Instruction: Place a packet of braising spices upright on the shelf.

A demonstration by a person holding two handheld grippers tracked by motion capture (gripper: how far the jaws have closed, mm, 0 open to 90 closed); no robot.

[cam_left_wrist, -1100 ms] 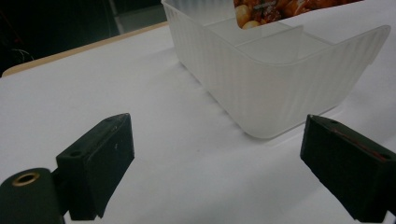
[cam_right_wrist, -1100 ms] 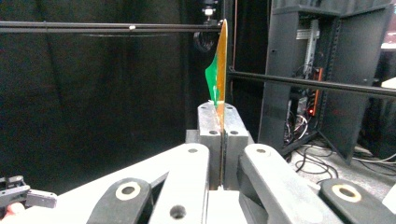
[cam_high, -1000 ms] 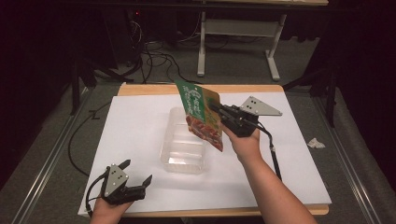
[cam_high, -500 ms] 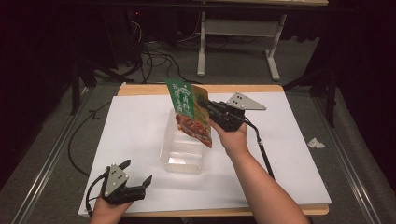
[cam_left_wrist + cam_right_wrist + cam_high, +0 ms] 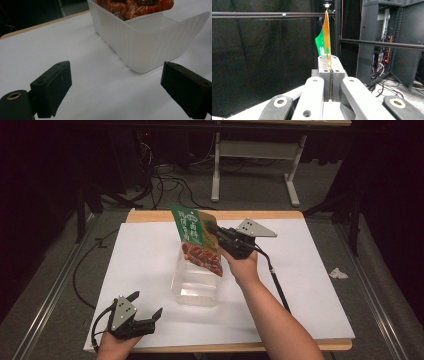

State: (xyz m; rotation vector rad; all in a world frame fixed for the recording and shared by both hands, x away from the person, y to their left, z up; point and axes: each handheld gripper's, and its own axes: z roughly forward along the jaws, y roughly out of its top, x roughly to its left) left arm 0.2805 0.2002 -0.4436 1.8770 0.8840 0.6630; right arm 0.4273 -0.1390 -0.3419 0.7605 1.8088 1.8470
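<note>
Right gripper (image 5: 216, 231): jaws clamped on green snack pouch (image 5: 196, 240) above clear tub (image 5: 196, 282) | Left gripper (image 5: 146, 306): jaws wide apart, empty, on white surface (image 5: 310, 270)

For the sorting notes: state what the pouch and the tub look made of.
Pouch: likely thin glossy plastic film; printed green with a food picture, pinched flat edge-on by the right tongs. Tub: translucent, frosted plastic, probably; ribbed thin walls let the pouch show through.
</note>
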